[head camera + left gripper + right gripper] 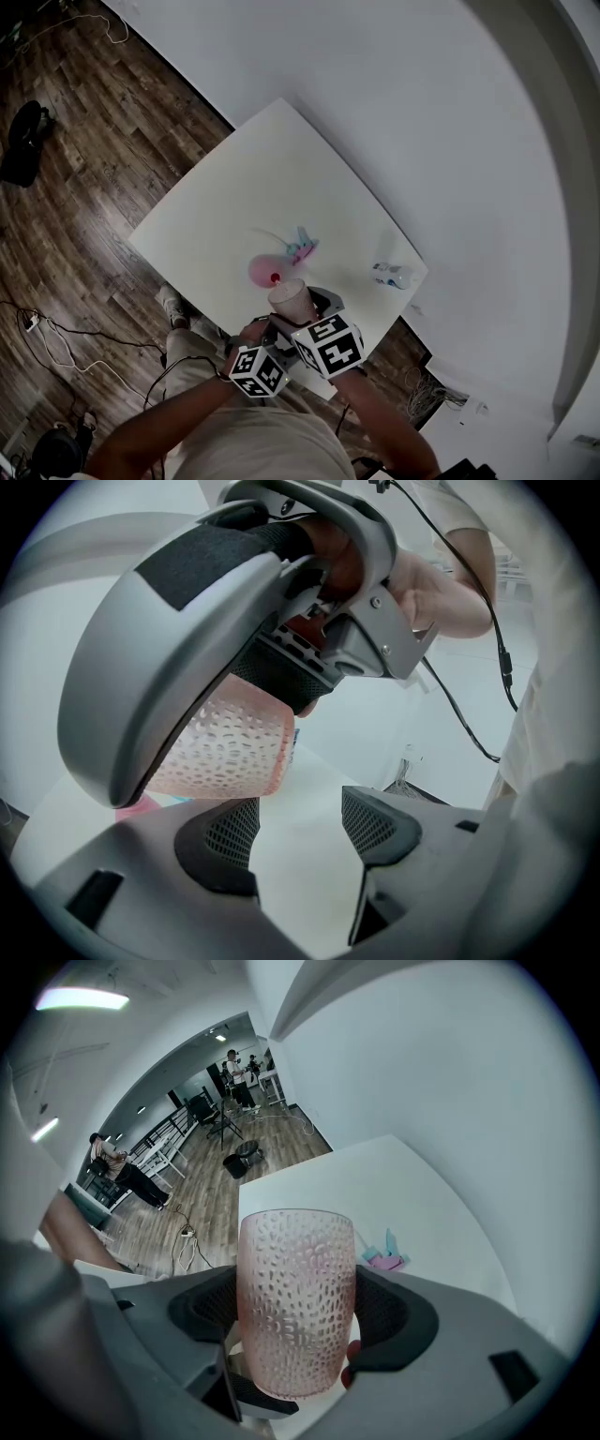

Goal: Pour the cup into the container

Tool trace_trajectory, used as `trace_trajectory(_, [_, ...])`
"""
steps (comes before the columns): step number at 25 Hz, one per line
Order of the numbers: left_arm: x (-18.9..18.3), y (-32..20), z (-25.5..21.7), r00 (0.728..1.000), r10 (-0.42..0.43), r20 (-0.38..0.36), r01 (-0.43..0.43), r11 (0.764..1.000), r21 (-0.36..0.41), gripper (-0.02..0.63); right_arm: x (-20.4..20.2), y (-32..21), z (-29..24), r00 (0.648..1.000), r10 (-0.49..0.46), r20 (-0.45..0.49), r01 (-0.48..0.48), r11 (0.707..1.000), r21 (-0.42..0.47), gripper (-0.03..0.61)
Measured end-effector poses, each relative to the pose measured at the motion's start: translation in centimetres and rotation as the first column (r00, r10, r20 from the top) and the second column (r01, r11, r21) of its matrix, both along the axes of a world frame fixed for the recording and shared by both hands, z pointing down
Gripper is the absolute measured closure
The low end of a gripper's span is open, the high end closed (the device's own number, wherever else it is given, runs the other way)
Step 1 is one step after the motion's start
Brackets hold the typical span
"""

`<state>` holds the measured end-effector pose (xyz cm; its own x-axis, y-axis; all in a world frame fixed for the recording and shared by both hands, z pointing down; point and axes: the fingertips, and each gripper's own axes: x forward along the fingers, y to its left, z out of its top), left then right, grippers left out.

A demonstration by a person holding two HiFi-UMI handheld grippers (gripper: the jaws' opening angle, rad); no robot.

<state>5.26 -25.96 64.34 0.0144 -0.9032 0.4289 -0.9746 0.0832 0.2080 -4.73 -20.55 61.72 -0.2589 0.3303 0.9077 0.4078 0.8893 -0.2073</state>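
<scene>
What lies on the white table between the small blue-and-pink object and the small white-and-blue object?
Nothing: the head view shows only bare white table there.

Wears a pale shirt. Has smooth grey shells on the left gripper and right gripper, with black mesh-textured pads inside the jaws. Tops each with a white cube printed in black square markers. Adds a black fabric band across the right shell. Shows two small screws on a grey bracket, and trails a thin black cable.
</scene>
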Motion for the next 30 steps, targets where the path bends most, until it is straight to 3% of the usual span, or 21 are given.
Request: trace_trajectory(30, [-0.16,-0.43,-0.07,1.000,-0.028,0.010,0.028,1.000,-0.011,0.327,-0.04,-0.40,-0.01,1.000,-0.002,-0.013,0.002,1.000,-0.014,0.213])
